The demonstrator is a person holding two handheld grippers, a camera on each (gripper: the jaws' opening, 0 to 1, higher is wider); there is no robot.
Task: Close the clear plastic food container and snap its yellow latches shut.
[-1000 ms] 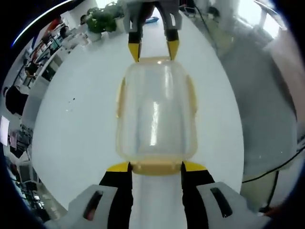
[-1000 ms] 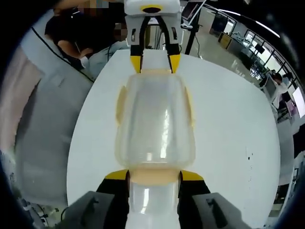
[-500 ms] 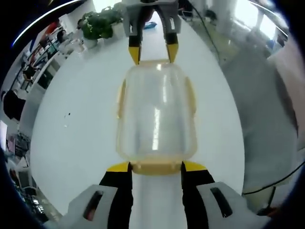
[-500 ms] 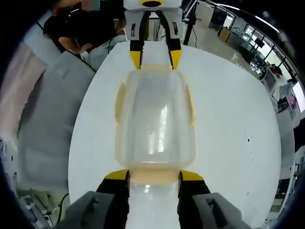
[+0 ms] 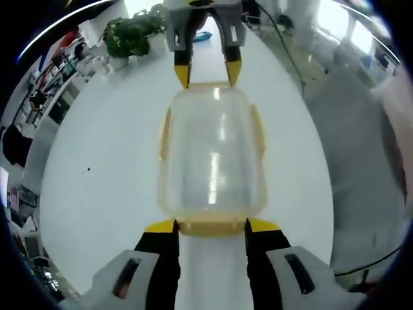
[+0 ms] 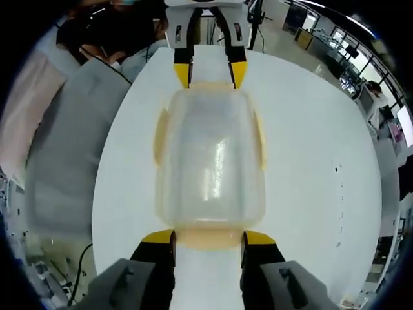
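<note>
On the white table (image 5: pixel 97 161), one clear container (image 5: pixel 211 152) with four yellow latches (image 5: pixel 211 226) was seen. It was flanked endwise by the left gripper (image 5: pixel 211 227) and right gripper (image 6: pixel 208 240), each with jaws spread at an end latch.

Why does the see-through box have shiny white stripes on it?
Glare: in the left gripper view, ceiling light streaks across the clear plastic food container; in the right gripper view the same container shows a softer streak, and the round white table bends from fisheye distortion.

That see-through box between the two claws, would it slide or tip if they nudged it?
The clear plastic food container looks empty, so probably light. On the smooth white table it would likely slide rather than tip, being low and wide. Its glossy walls may be slippery.
</note>
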